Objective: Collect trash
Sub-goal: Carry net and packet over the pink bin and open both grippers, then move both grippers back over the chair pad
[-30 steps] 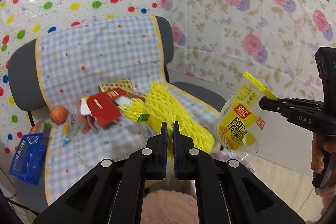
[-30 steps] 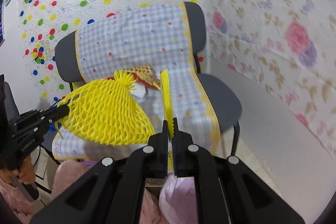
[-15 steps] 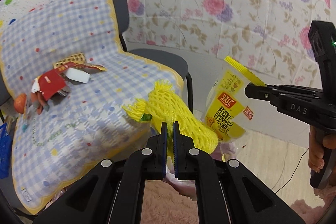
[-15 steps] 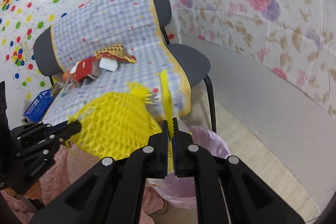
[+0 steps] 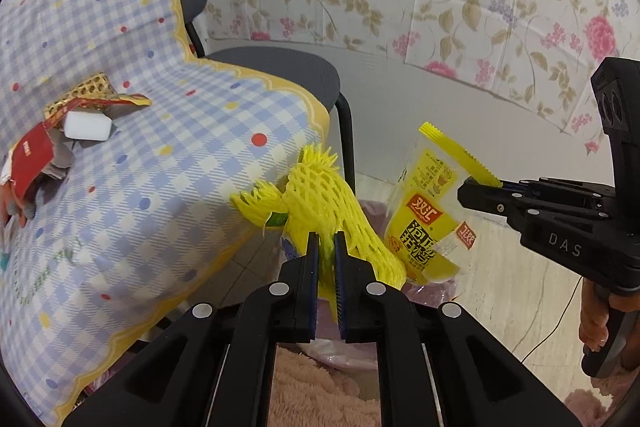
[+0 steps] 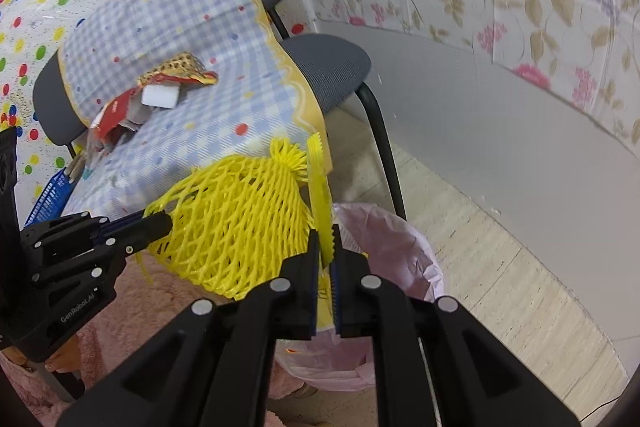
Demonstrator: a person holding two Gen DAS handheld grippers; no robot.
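Observation:
My left gripper (image 5: 326, 241) is shut on a yellow foam fruit net (image 5: 324, 195), which also shows in the right wrist view (image 6: 232, 223). My right gripper (image 6: 326, 235) is shut on the top edge of a yellow snack wrapper (image 6: 320, 179), seen whole in the left wrist view (image 5: 432, 223). Both hang just above a bin lined with a pink bag (image 6: 400, 255), beside the chair. More trash lies on the chair: a red wrapper (image 5: 32, 155), a white foam block (image 5: 86, 125) and a gold net (image 5: 86, 89).
The chair (image 6: 328, 67) is draped in a blue checked cloth (image 5: 160, 163). A blue basket (image 6: 48, 195) stands at its far side. Floral wallpaper and a grey baseboard (image 6: 500, 107) run behind. A thin cable (image 5: 556, 323) lies on the tiled floor.
Both grippers have moved away from the chair seat and down toward the pink-lined bin, carrying the net and the wrapper with them. The chair trash has not moved.

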